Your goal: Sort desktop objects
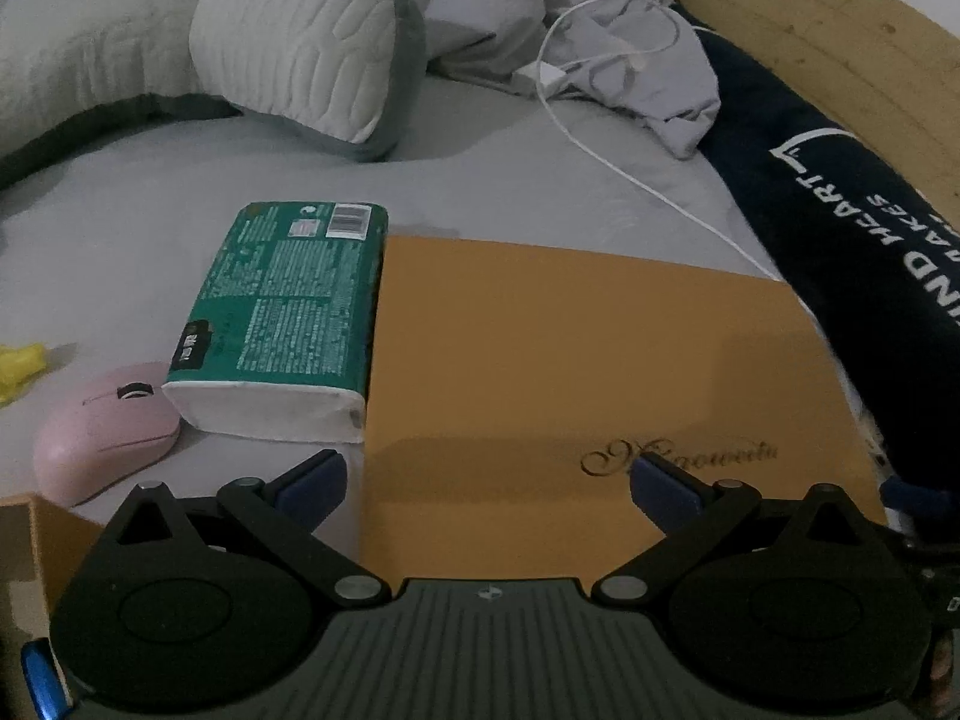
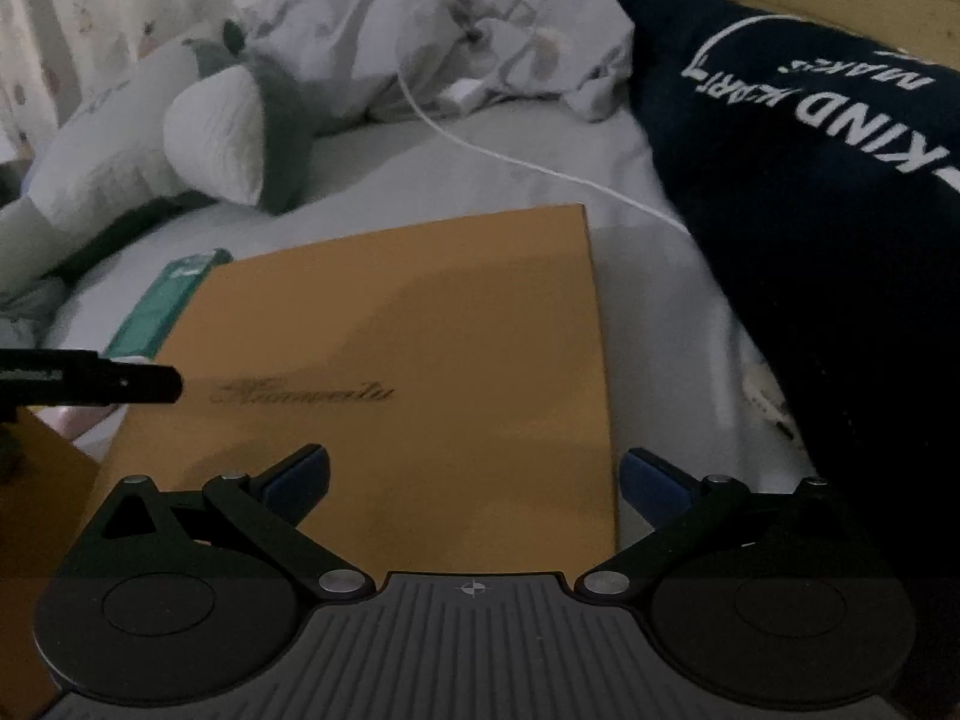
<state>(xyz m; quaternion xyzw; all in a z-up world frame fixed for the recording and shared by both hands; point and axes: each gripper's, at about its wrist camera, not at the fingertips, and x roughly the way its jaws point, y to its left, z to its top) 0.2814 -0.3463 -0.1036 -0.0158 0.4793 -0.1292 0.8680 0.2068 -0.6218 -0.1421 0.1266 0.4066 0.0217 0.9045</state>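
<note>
Desktop objects, located relative to the orange box lid (image 1: 600, 372): tissue pack (image 1: 288, 312) lying flat, touching the lid's left edge; pink mouse (image 1: 105, 429) just left of the pack; yellow item (image 1: 18, 369) further left, cut off, unidentifiable. All rest on a bed sheet (image 1: 150, 222). Left gripper (image 1: 486, 480) and right gripper (image 2: 474, 474) hover over the lid's near edge, jaws spread, holding nothing. Open box (image 1: 36, 540) at near left, likely the receptacle; interior hidden. Dim light.

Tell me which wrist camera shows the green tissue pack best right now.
The left wrist view: the green tissue pack lies fully visible, printed back up, beside the orange box. The right wrist view catches only a green sliver behind the box's left edge.
</note>
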